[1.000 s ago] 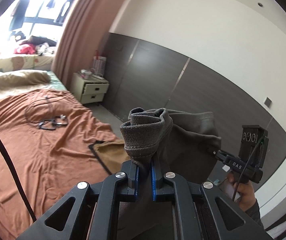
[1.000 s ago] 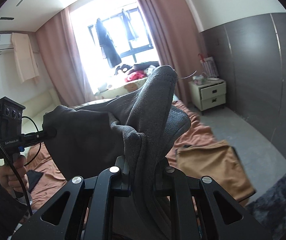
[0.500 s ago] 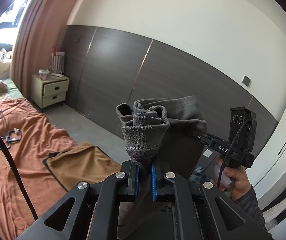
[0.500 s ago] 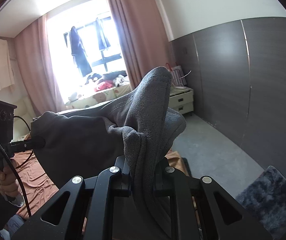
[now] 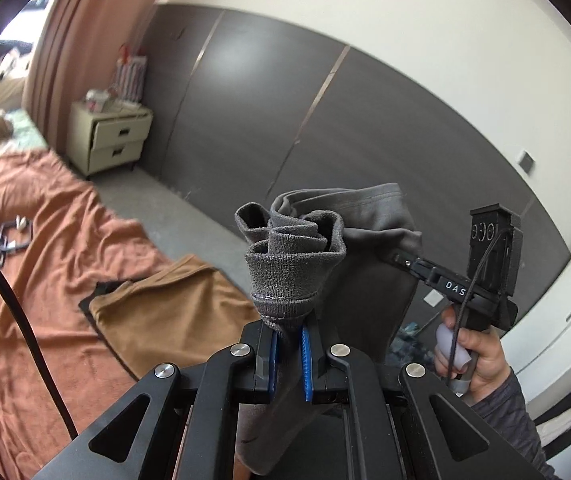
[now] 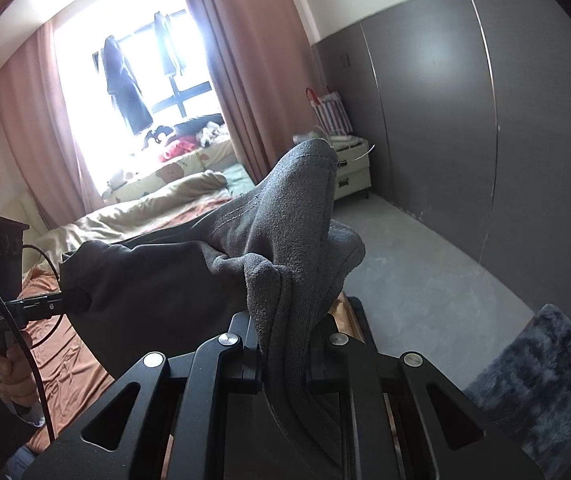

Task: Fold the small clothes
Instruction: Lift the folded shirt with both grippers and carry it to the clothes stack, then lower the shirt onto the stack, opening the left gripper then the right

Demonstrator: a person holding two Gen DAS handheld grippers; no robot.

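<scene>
A small dark grey garment (image 5: pixel 325 264) hangs in the air, stretched between both grippers. My left gripper (image 5: pixel 288 354) is shut on one bunched corner of it, between blue pads. My right gripper (image 6: pixel 283 354) is shut on the other corner, and the grey garment (image 6: pixel 189 280) spreads left from it. In the left wrist view the right gripper (image 5: pixel 401 258) grips the far corner. In the right wrist view the left gripper (image 6: pixel 79 302) holds the far corner. The lower part of the garment hangs behind the gripper bodies.
A bed with an orange sheet (image 5: pixel 45 248) lies below at the left, with a tan folded cloth (image 5: pixel 173 320) at its edge and a black cable (image 5: pixel 9 240). A cream nightstand (image 5: pixel 109 136) stands by the dark wall. A grey fluffy rug (image 6: pixel 541 368) lies on the floor.
Both views have swung back towards the bed and window after turning to the wall. The garment stays gripped and stretched between both grippers.
</scene>
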